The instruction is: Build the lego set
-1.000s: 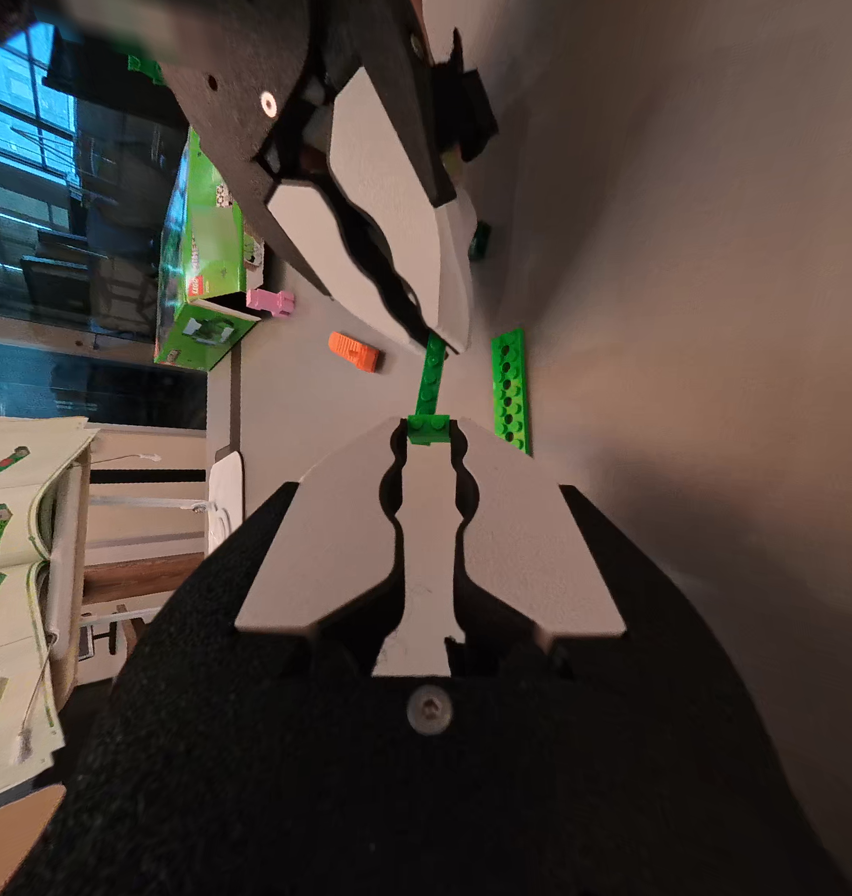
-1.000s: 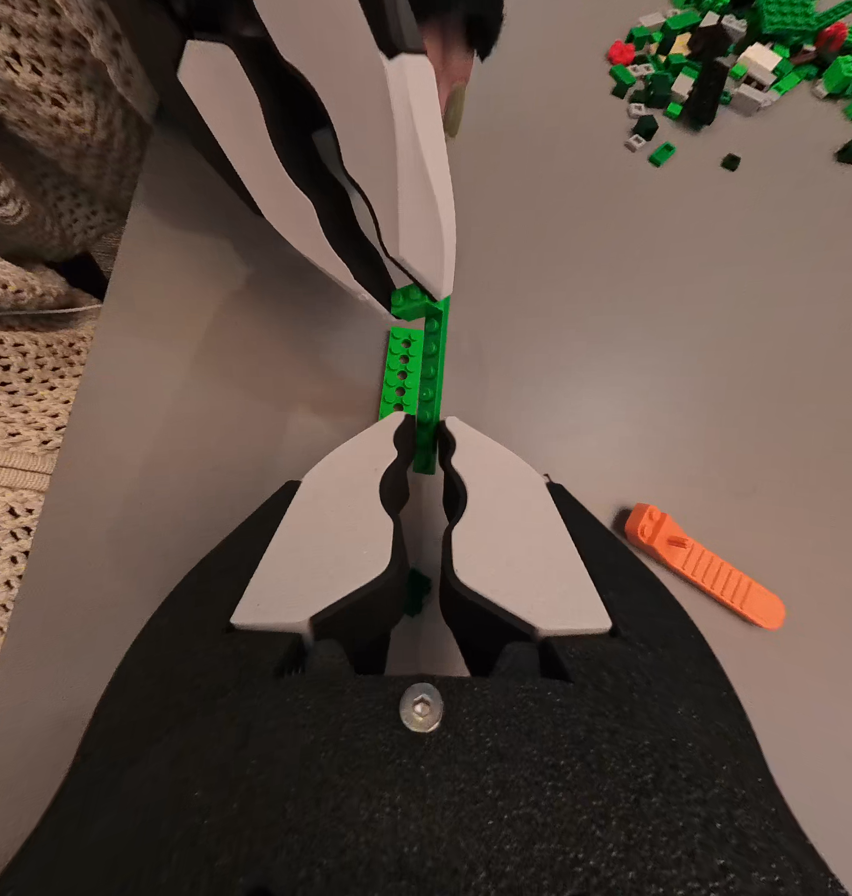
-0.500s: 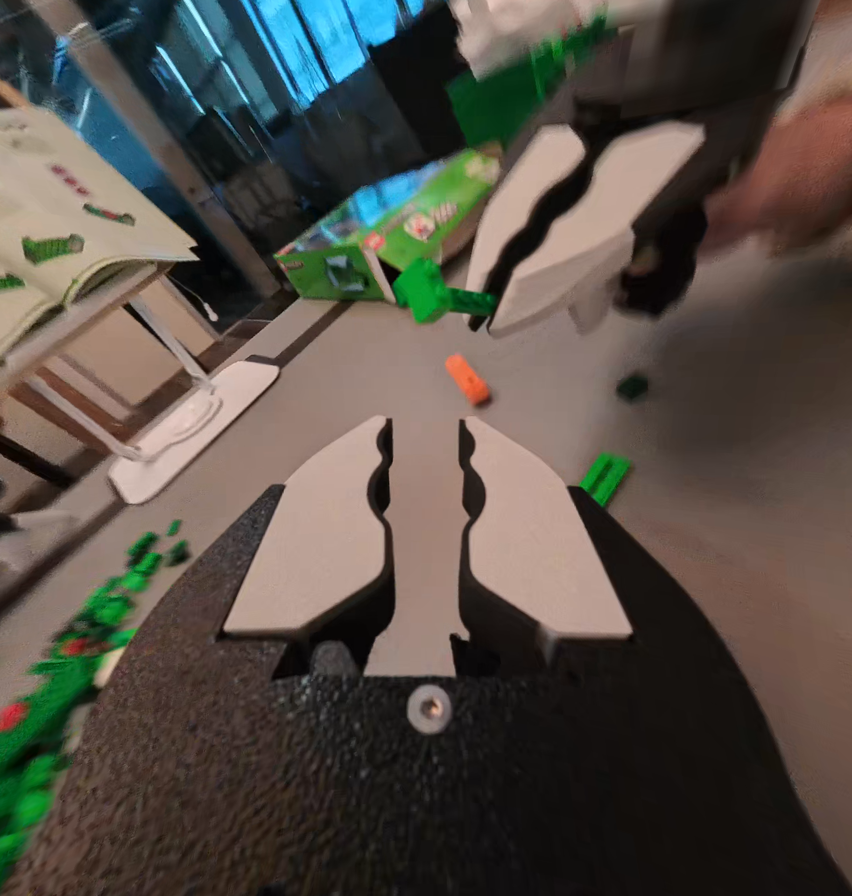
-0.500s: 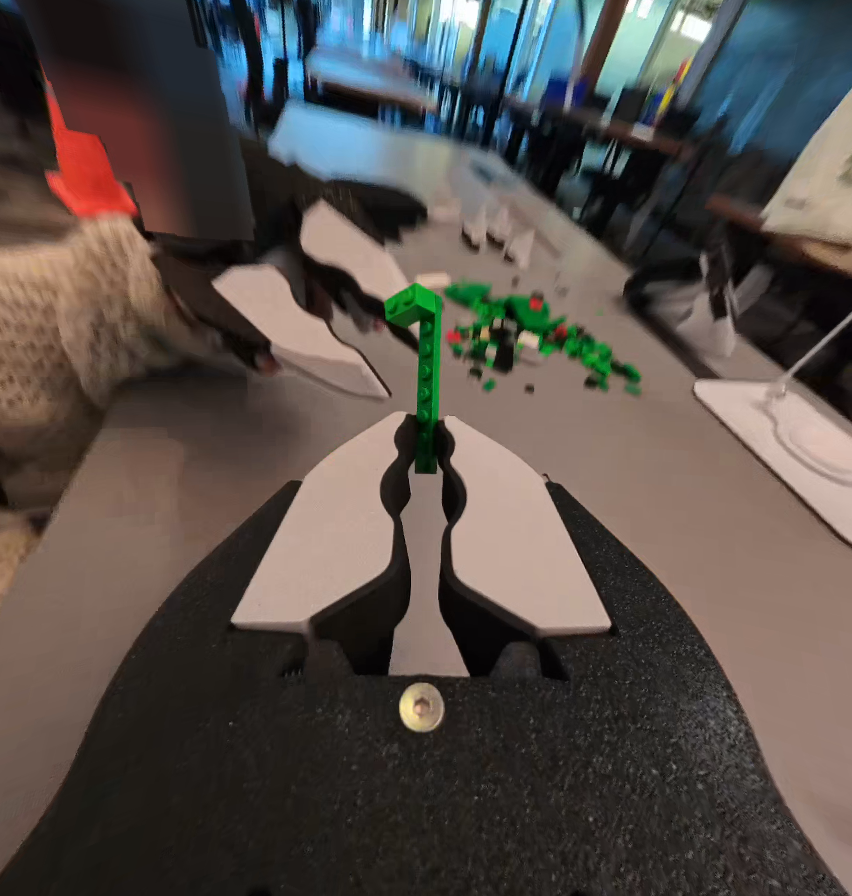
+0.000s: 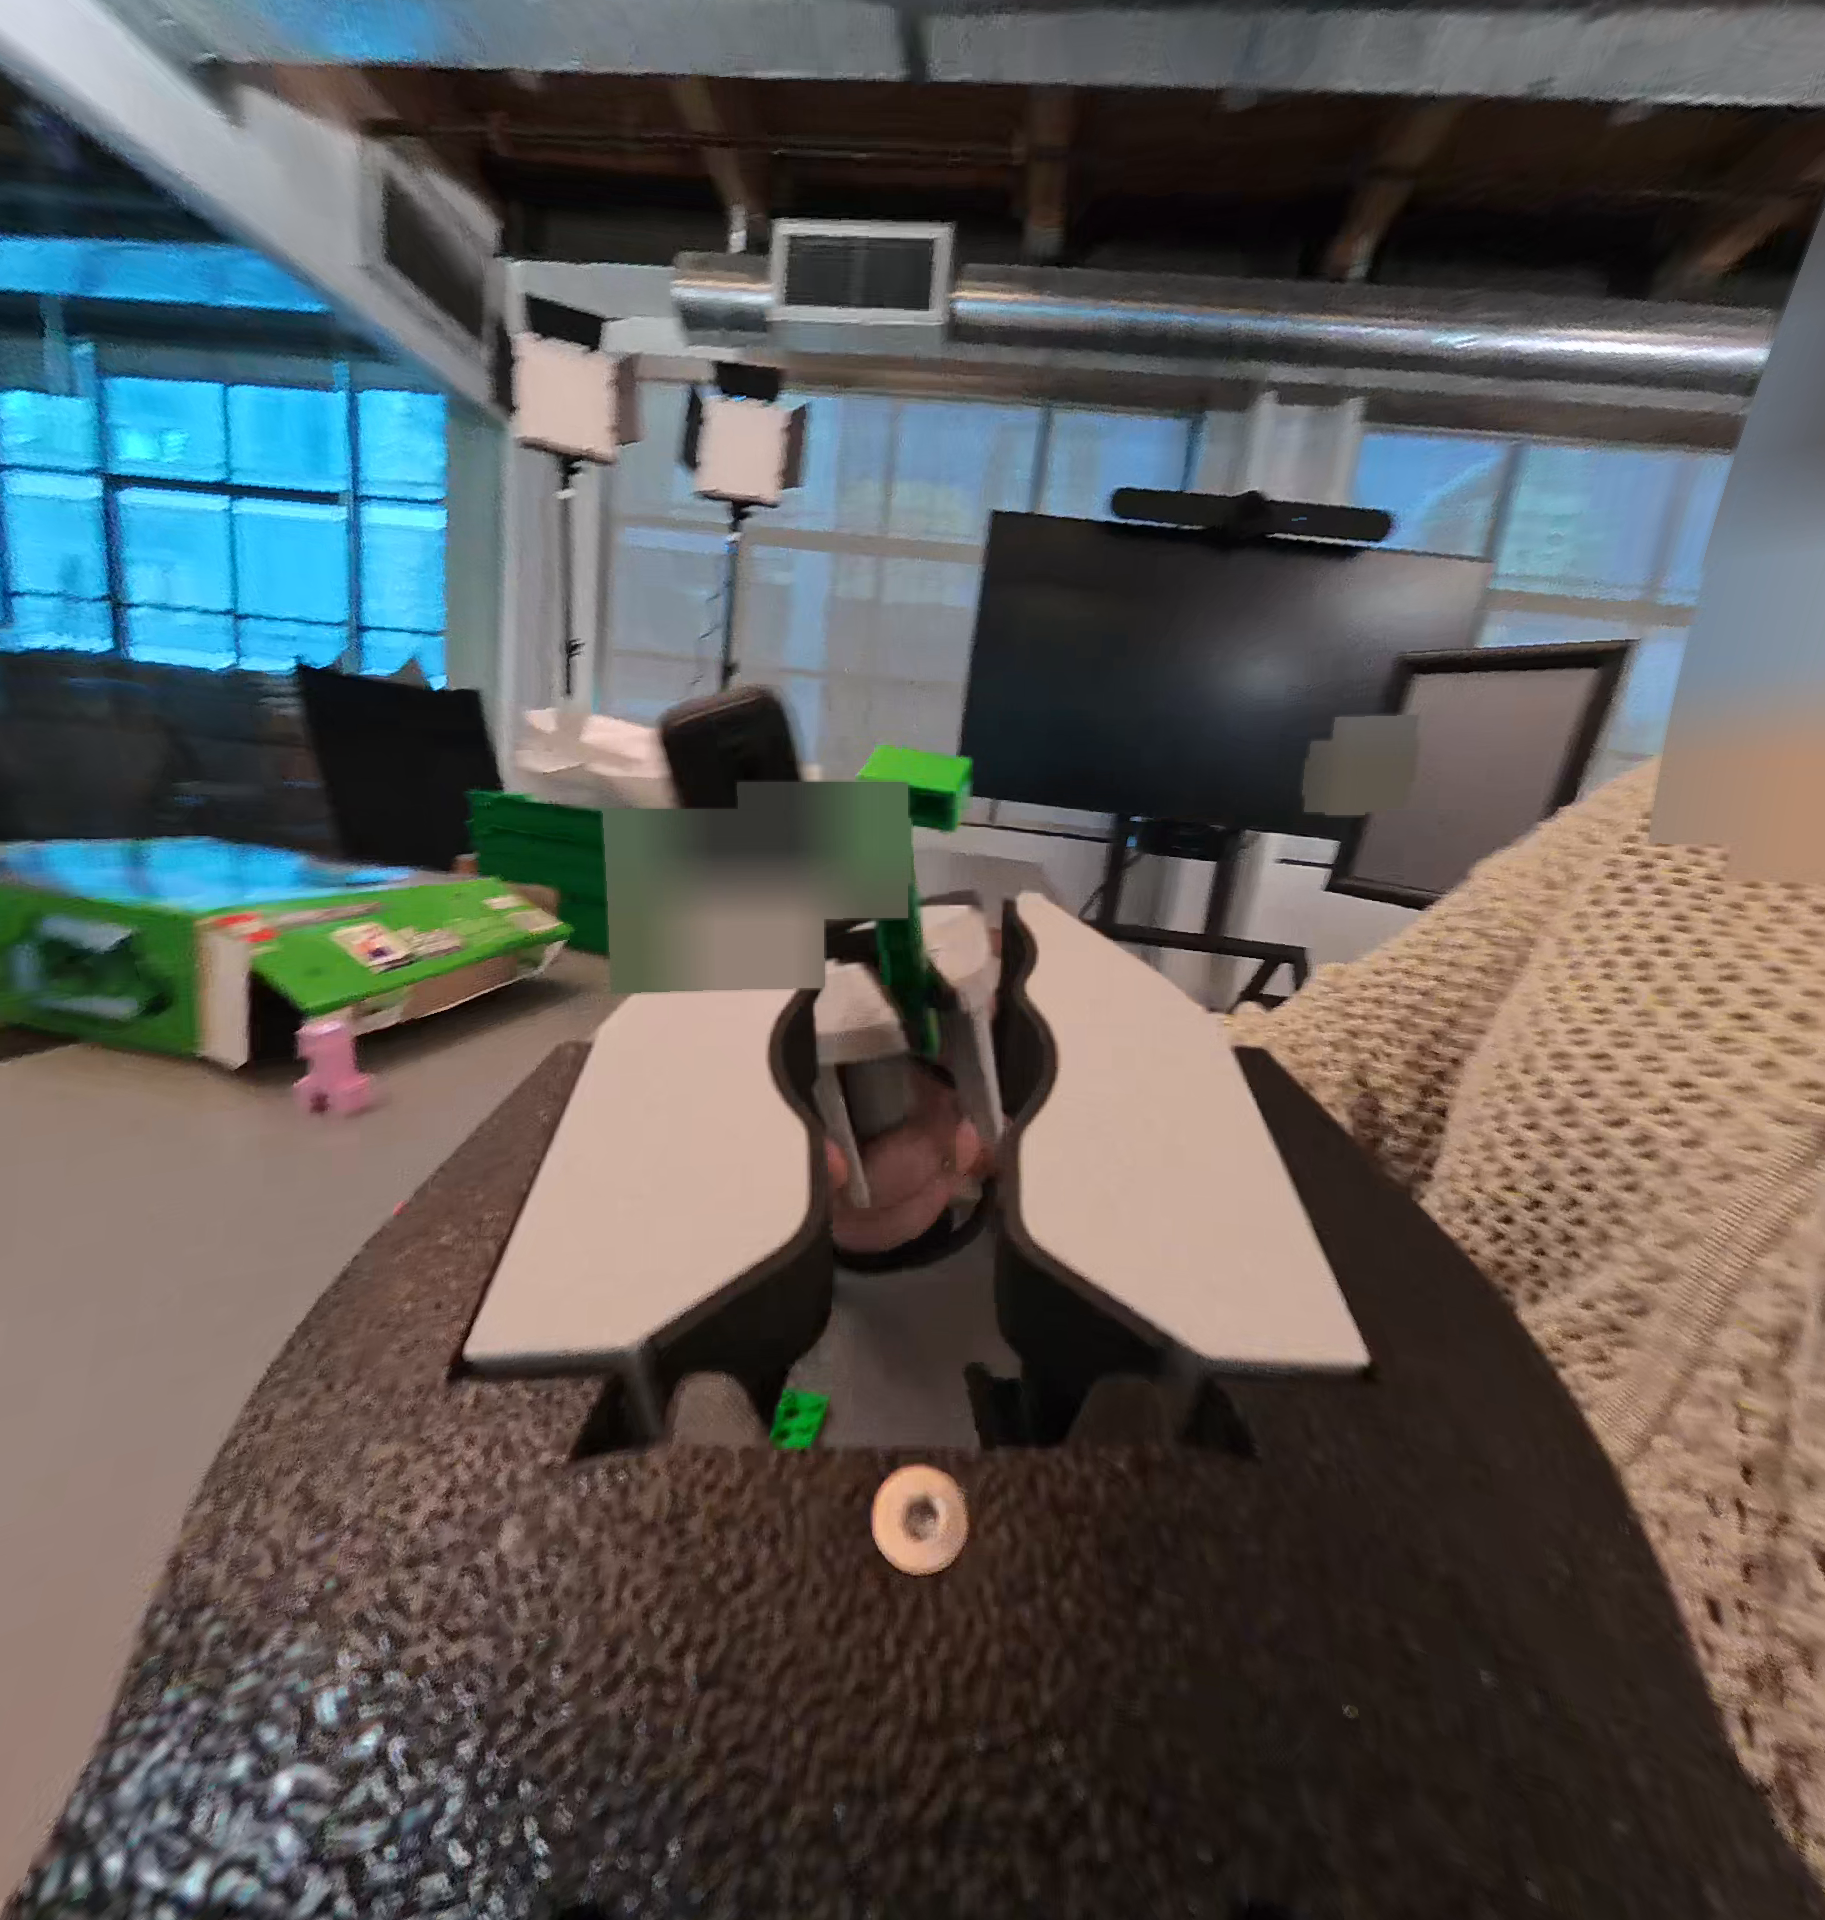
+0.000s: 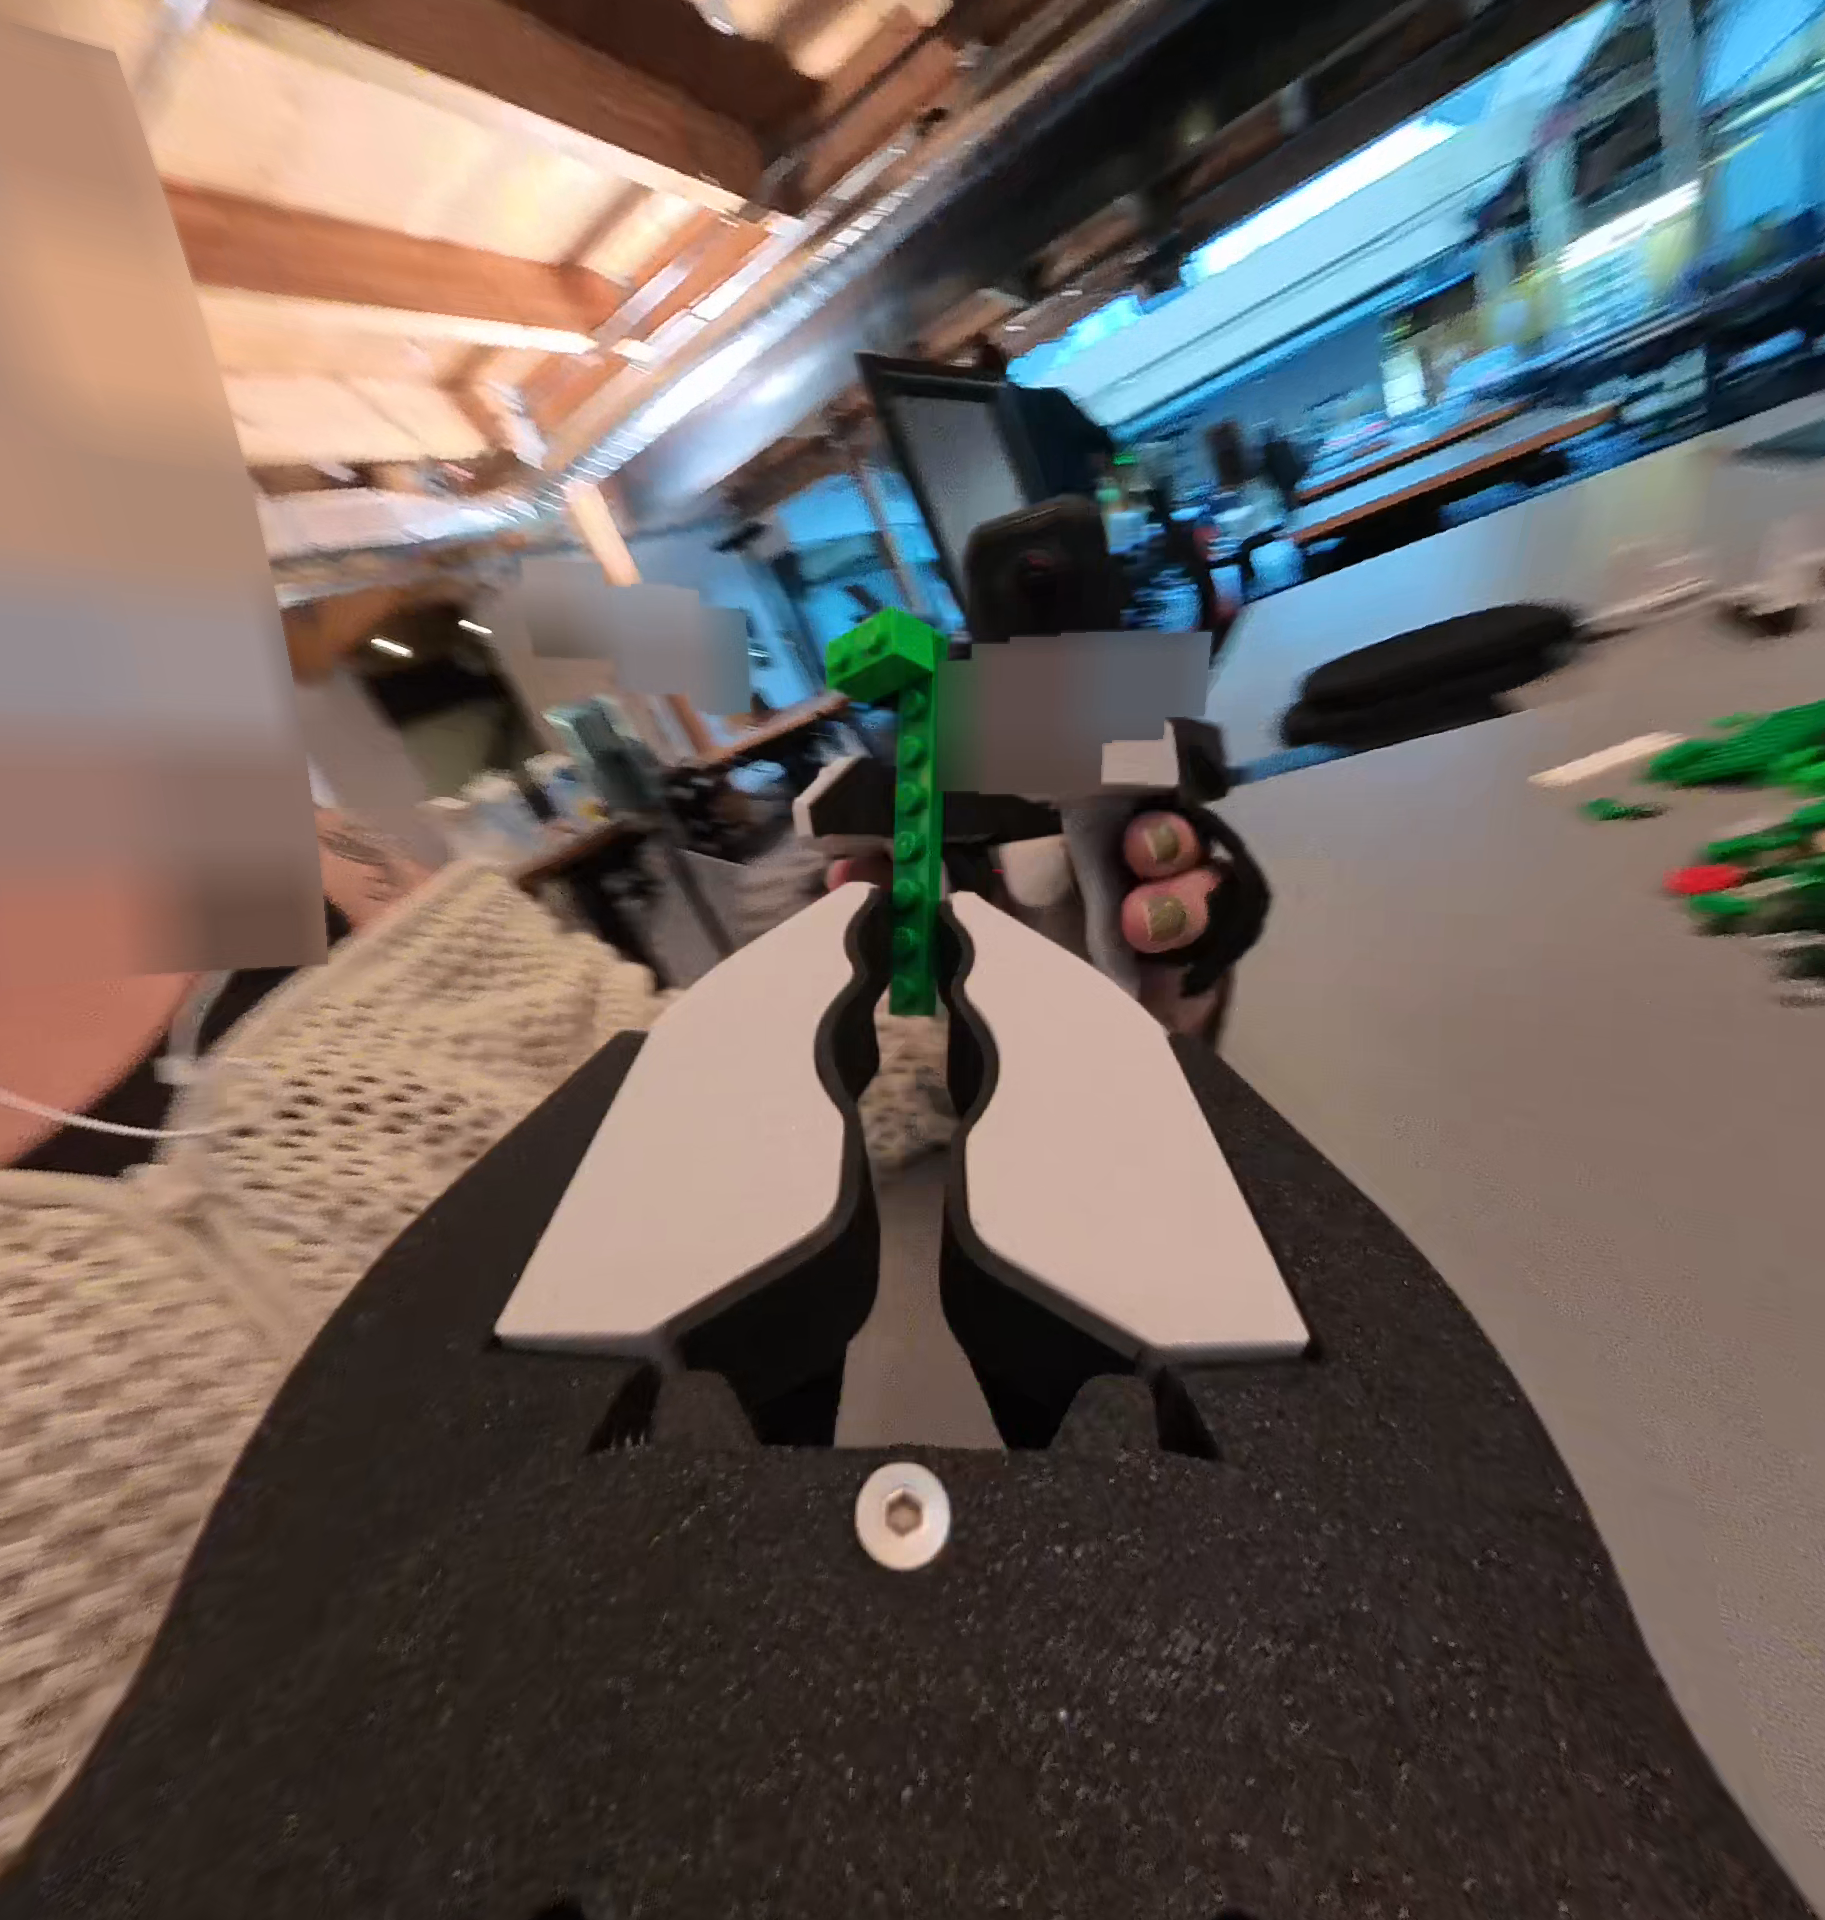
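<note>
Right gripper [image 6: 906, 914]: the two grey fingers are clamped on the lower end of a long green plate [image 6: 913, 831]. The plate stands upright out of the fingertips toward 12 o'clock, studs facing the camera. A small green brick [image 6: 880, 652] is fixed across its top end and overhangs toward 10 o'clock. Plate and brick are lifted clear of the grey table [image 6: 1510, 1039].

Left gripper [image 5: 908, 956]: the fingers stand apart with a clear gap between them, and nothing is gripped. Through that gap, in the left wrist view, the right gripper appears farther off with the same green plate [image 5: 910, 966] rising from it toward 12 o'clock and the small green brick [image 5: 918, 781] at its top. A small loose green piece [image 5: 799, 1418] is visible low in the gap, near the finger roots at 6 o'clock; whether it rests on the table or on the gripper body cannot be told.

In the right wrist view, the left gripper is visible directly behind the plate, held by a hand [image 6: 1168, 883] at 2 o'clock of the right fingertips. The two grippers face each other, near but not touching.

Surroundings:
- Loose brick pile [image 6: 1791, 821] on the table at 3 o'clock, well apart from the right gripper.
- Green set box [image 5: 212, 935], lying open on the table at 9 o'clock in the left wrist view.
- Small pink figure [image 5: 331, 1065], just in front of the box.
- Knitted cream sleeve [image 5: 1614, 1143] at 3 o'clock.
</note>
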{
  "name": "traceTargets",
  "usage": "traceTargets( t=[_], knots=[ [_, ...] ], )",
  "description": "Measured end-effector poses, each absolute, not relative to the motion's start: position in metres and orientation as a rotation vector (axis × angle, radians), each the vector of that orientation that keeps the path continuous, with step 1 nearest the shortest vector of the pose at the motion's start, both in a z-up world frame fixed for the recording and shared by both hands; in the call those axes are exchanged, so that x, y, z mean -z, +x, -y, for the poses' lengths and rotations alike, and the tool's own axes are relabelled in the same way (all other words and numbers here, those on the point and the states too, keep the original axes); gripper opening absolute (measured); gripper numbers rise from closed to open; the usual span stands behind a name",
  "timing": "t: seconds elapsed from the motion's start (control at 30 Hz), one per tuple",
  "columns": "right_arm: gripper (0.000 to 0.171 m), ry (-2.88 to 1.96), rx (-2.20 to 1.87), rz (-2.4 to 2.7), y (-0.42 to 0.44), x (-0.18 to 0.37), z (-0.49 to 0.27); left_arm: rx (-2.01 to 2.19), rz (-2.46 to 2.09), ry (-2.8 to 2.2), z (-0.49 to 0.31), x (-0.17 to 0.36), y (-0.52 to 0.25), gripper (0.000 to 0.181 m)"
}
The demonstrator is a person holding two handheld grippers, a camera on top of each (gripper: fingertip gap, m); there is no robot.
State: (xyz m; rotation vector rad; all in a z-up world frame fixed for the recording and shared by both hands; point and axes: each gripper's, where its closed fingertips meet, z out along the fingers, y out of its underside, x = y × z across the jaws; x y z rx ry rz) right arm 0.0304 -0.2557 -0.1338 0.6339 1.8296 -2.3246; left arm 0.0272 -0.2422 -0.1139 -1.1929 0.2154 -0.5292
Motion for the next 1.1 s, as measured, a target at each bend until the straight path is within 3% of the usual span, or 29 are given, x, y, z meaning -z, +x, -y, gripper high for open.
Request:
traceTargets(
  t=[0.2,0.53,0.67,0.83,0.97,1.1],
  knots=[
    [0.008,0.499,2.159,-1.578,0.048,0.133,0.264,0.57,-0.313,-1.16,0.247,0.112,0.043,0.008],
    [0.01,0.606,2.239,-1.612,0.033,0.137,0.259,0.475,-0.261,-1.179,0.244,0.117,0.03,0.007],
    [0.029,0.764,2.415,-1.696,0.011,0.132,0.239,0.348,-0.138,-1.195,0.24,0.118,0.006,0.007],
    [0.044,0.991,2.516,-2.558,-0.01,0.143,0.217,0.27,0.068,-1.204,0.238,0.123,-0.029,0.007],
    [0.037,1.032,2.363,-3.072,-0.018,0.15,0.233,0.277,0.071,-1.249,0.231,0.13,-0.028,0.007],
    [0.017,1.097,2.234,-3.254,-0.025,0.158,0.24,0.275,0.063,-1.288,0.228,0.135,-0.025,0.007]
  ],
)
